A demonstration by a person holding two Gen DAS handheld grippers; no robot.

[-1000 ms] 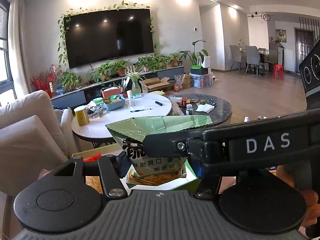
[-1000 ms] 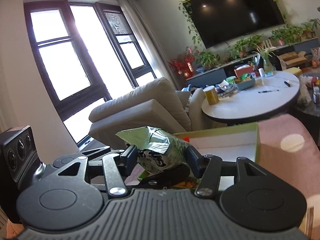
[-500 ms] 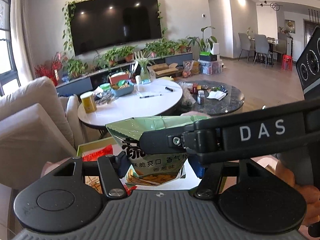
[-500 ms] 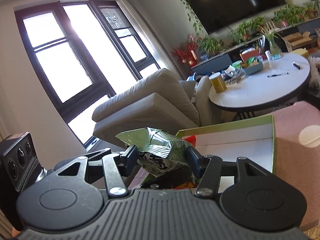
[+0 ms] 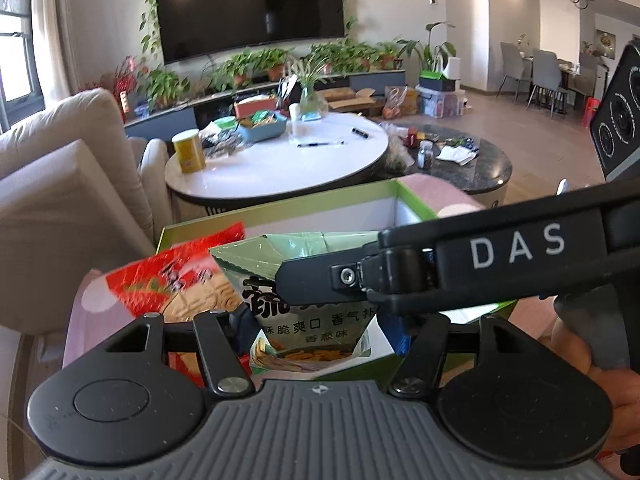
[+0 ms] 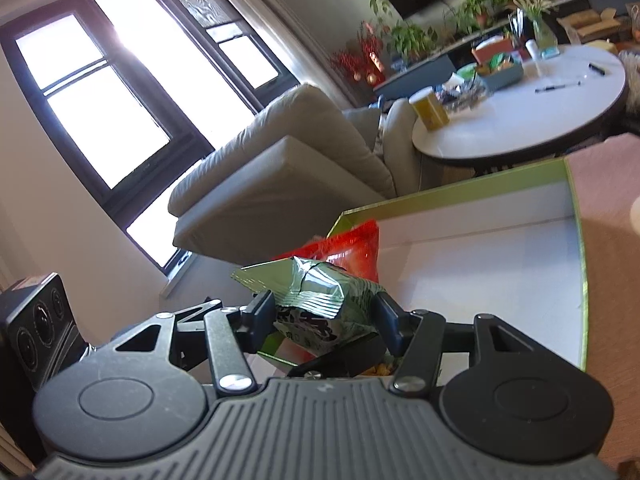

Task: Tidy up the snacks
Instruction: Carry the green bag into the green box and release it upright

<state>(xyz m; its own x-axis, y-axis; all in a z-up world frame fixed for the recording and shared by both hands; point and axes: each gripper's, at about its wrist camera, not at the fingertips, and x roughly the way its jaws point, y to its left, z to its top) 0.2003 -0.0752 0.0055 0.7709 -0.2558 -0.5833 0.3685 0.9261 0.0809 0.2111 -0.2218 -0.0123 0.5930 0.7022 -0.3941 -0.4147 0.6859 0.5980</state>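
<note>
Sofa [image 6: 280,168]: beige, cushioned; stands left of the round table and behind the box; dark-framed windows rise behind it in the right wrist view.
Round table [image 5: 280,168]: white top; carries a yellow canister [image 5: 189,150] near its left edge, a teal tray [image 5: 262,126] of small items and two pens; a darker round table sits just beside it on the right.
Box [image 6: 576,240]: shallow, green-rimmed with a white interior; rests on a pink surface [image 5: 432,194] in front of the round table; its right half is bare.
Red snack bag [image 5: 176,284]: lies tilted at the left end of the box, just beside and partly behind the green bag; whether the two touch cannot be told.
Green snack bag [image 5: 308,308]: upright, printed with black characters; held over the left part of the box, its lower edge near the box floor; contact with the floor cannot be told.
Right gripper [image 6: 326,318]: fingers pressed onto both sides of the green snack bag's crumpled top; it crosses the left wrist view as a black bar marked DAS.
Left gripper [image 5: 316,332]: fingers clamped against the lower body of the green snack bag, one on each side.
</note>
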